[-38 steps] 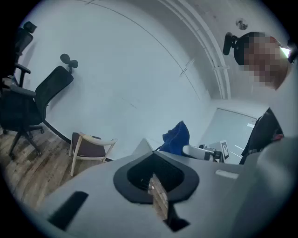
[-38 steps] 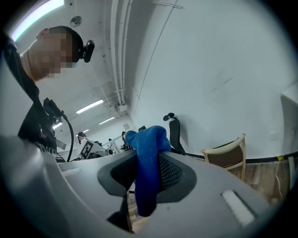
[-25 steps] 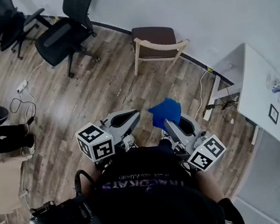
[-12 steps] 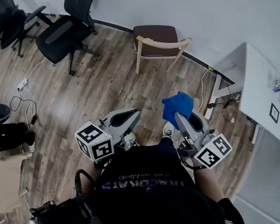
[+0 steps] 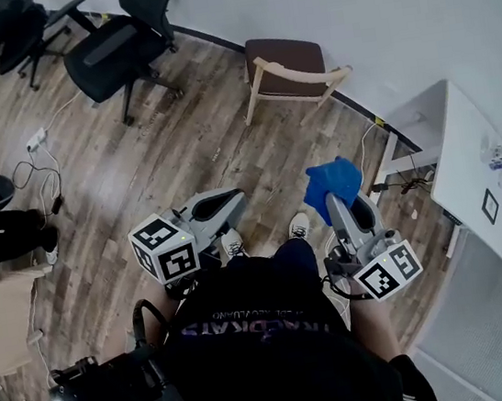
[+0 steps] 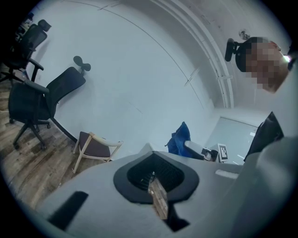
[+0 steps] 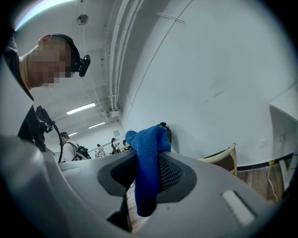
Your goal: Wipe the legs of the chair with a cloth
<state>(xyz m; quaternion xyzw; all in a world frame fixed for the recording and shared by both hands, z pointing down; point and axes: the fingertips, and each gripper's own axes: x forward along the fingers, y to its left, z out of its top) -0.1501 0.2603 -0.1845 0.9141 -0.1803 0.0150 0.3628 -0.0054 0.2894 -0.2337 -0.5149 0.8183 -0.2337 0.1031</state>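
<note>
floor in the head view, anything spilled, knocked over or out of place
Nothing spilled or toppled. The wooden chair stands upright by the wall. Only a power strip with loose cables trails across the floor.

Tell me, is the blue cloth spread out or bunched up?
Bunched up: the blue cloth sits crumpled in a wad, pinched in the right gripper, not laid flat.

Head view looks steeply down at the floor [image 5: 180, 158]. Both gripper views tilt up at the wall [image 6: 139, 69], seemingly from low. All share the wooden chair [image 5: 288, 65].
</note>
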